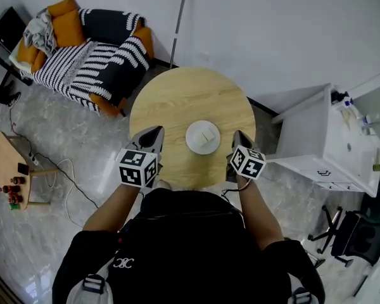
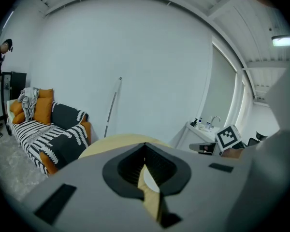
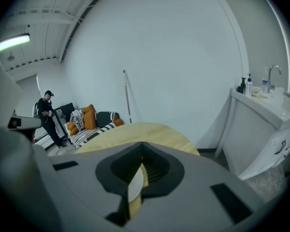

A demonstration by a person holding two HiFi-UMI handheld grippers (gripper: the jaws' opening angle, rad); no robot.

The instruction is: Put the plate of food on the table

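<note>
A white plate with a pale square piece of food rests on the round wooden table, near its front edge. My left gripper hovers just left of the plate, jaws shut and pointing away from me, with nothing in them. On the plate's right, my right gripper is likewise shut and empty. Neither touches the plate. In the left gripper view, a sliver of the plate shows through the slit of the left gripper. The right gripper frames a similar sliver of the plate.
An orange sofa with striped cushions stands far left. A white sink cabinet is to the right, with an office chair below it. A thin pole leans on the wall. A low wooden side table stands at left. A person stands by the sofa.
</note>
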